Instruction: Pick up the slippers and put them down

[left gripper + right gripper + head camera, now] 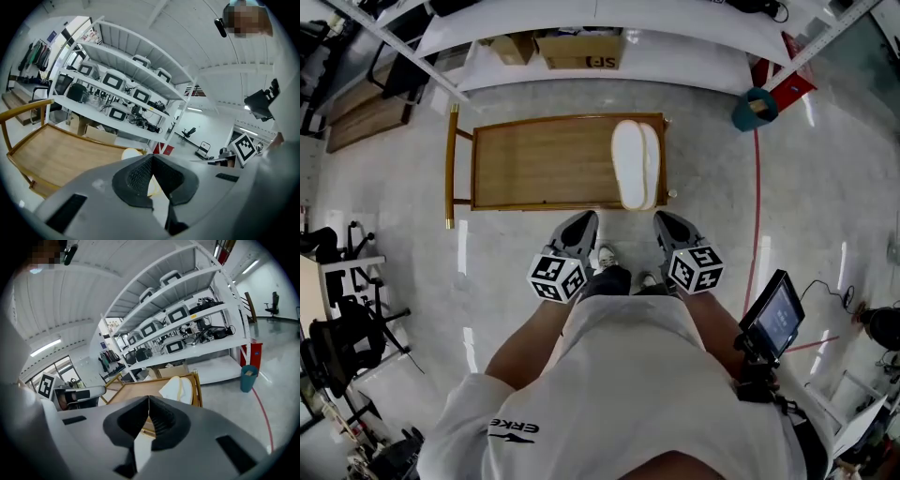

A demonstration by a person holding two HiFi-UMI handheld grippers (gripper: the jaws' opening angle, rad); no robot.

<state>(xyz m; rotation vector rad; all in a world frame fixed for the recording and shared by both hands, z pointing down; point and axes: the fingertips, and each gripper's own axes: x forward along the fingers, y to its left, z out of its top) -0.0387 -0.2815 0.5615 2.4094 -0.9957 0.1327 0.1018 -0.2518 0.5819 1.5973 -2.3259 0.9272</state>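
Observation:
A pair of white slippers [636,164] lies side by side at the right end of a low wooden table [534,164]. They show as a pale shape [131,153] past the left jaws and as cream soles [180,389] in the right gripper view. Both grippers hang close to the person's body, just short of the table's near edge. The left gripper [579,232] points at the table's front rail, its jaws pressed together with nothing between them [152,157]. The right gripper [668,228] sits below the slippers' near end, and its jaws [149,398] are likewise shut and hold nothing.
A white shelving rack [581,33] with cardboard boxes [581,52] stands behind the table. A teal bin [754,108] and a red floor line [757,206] lie to the right. A screen on a stand [773,314] is near the right elbow. Black equipment [337,328] crowds the left.

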